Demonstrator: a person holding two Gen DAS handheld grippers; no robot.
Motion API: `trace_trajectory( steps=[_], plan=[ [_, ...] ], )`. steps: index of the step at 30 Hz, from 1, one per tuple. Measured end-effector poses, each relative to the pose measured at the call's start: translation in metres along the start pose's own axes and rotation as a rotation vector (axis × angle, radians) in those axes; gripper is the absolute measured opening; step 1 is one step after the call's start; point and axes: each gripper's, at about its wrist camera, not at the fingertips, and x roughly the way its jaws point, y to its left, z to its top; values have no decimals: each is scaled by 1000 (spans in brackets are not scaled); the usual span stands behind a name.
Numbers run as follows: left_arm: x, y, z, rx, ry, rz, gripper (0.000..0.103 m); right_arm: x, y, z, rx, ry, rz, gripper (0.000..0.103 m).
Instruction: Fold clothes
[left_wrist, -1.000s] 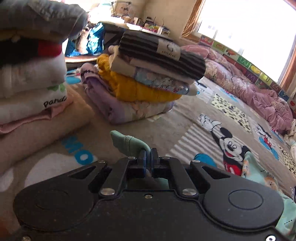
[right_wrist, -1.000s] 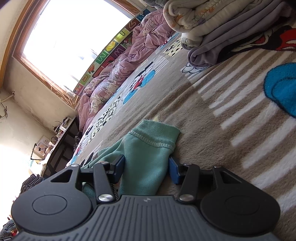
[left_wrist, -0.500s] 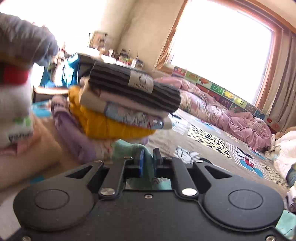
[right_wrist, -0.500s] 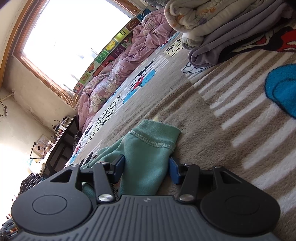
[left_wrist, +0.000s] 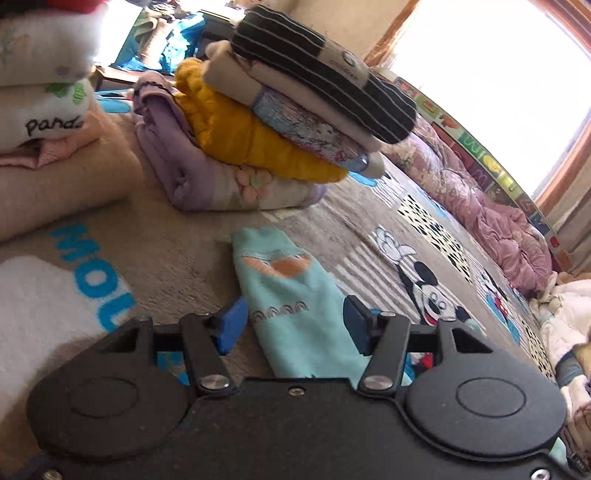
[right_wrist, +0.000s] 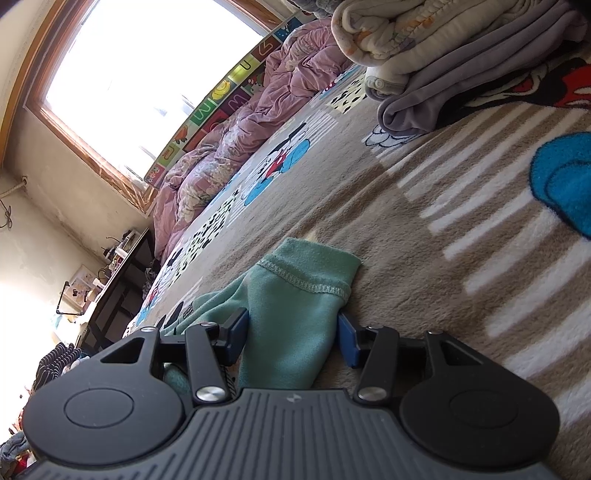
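On the blanket (left_wrist: 177, 254) at 12 o'clock of both grippers lies the teal garment (left_wrist: 295, 302), left gripper (left_wrist: 291, 326) and right gripper (right_wrist: 293, 334) fingers wide, holding nothing. Risk, I'd guess: pinching blanket fuzz along with the sleeve.

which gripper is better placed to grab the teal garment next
Either, slightly the right hand-held gripper: open, low on the blanket, straddling the teal garment behind its hem. The left hand-held gripper, also open, frames it less closely.
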Motion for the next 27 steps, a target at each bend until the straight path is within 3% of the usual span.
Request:
trace_trajectory(
  steps=[3,10,16,19,27],
  plan=[
    [2,-23,-16,-20,59,-58,56,-1,-1,0,14,-2,10,51],
    [11,-89,-64,121,111,-100,56,-8,-19,5,146,-34,67,44],
    [25,-96,-74,146,129,-89,56,-9,-27,8,209,-52,91,37],
    [27,-93,-73,130,119,-81,56,-11,-26,9,200,-67,96,6],
    [28,-94,-76,147,96,-75,56,-77,-26,24,193,-245,76,6]
  ],
)
